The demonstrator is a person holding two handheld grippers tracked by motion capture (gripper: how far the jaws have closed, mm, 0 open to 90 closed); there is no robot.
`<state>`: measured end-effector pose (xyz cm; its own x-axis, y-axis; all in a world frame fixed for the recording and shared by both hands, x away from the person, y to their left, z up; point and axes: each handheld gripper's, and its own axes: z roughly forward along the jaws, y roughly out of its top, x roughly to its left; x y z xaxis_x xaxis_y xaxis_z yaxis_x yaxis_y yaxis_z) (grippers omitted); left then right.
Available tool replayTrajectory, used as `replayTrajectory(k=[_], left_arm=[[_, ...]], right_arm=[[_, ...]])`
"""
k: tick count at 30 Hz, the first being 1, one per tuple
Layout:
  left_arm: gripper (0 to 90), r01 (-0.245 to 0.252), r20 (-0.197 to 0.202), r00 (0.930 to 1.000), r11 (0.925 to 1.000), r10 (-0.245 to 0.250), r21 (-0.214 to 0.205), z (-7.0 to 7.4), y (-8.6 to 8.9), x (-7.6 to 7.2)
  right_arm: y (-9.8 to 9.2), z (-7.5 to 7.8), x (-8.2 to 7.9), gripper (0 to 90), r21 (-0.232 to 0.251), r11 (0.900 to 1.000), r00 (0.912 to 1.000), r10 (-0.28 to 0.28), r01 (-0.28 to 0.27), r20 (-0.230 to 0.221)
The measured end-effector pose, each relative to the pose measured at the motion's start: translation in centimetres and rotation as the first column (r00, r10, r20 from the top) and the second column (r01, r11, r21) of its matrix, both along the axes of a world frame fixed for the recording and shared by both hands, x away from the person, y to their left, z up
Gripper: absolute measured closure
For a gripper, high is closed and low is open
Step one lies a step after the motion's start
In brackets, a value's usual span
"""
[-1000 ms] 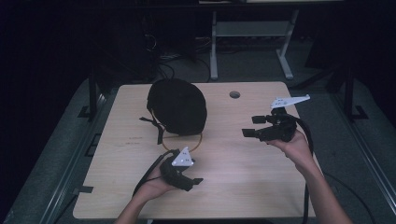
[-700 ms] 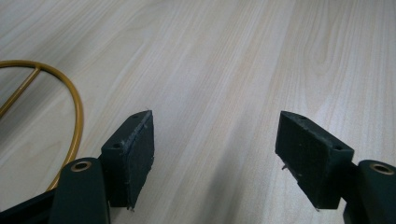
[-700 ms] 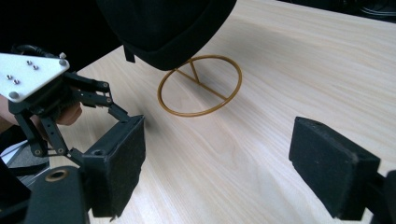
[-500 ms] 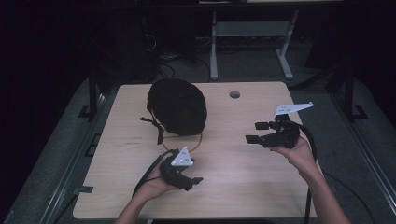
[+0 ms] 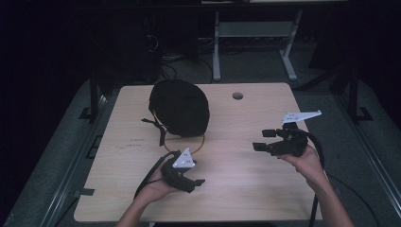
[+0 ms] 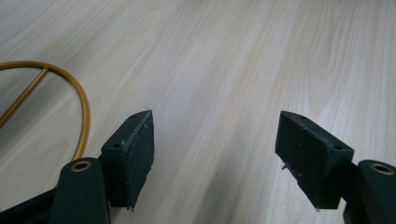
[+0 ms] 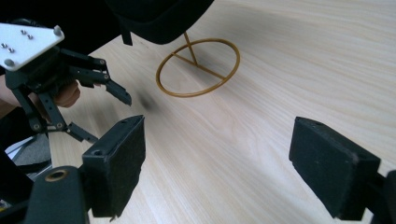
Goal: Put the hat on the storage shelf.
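A round black cloth hat (image 5: pixel 179 107) is seen sitting on a thin gold wire stand with a ring base (image 7: pixel 198 68), toward the back left of the pale wooden table (image 5: pixel 236 189). The left gripper (image 5: pixel 191 179) is held low over the table, just in front of the stand, and its jaws are spread wide with nothing between them. The right gripper (image 5: pixel 260 142) is held up over the right side, well apart from the hat, and its jaws are wide open and empty too. The hat looks soft and the stand looks light. If the hat is grabbed from one side only, the stand could be tipped over or dragged along. If the wire ring is bumped by the left gripper, the hat could be knocked off.
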<state>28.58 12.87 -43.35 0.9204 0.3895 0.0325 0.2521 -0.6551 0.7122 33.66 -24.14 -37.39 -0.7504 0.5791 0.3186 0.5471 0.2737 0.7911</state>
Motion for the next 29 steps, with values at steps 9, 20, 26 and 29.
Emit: replayTrajectory(k=[9, 20, 26, 29], left_arm=[[28.1, 0.005, 0.005, 1.0, 1.0, -0.005, 0.004, -0.1, 0.0, 0.0], [28.1, 0.007, -0.006, 1.0, 0.9999, -0.007, 0.009, -0.1, 0.0, -0.1], [28.1, 0.006, -0.006, 1.0, 1.0, -0.006, 0.005, -0.2, -0.2, -0.1], [28.1, 0.012, -0.005, 0.9999, 0.9999, -0.011, 0.012, -0.2, -0.2, -0.1]], right_arm=[[-0.9, -0.8, -0.6, 18.1, -0.001, 0.9999, 0.9999, -0.01, 0.01, -0.013], [-2.0, -1.9, -1.9, 17.8, -0.013, 0.9996, 0.999, -0.027, 0.026, -0.036], [-2.4, -2.1, -2.9, 17.1, -0.021, 0.9992, 0.9992, -0.033, 0.033, -0.022], [-2.7, -2.6, -3.6, 16.9, -0.019, 0.9993, 0.9992, -0.034, 0.034, -0.019]])
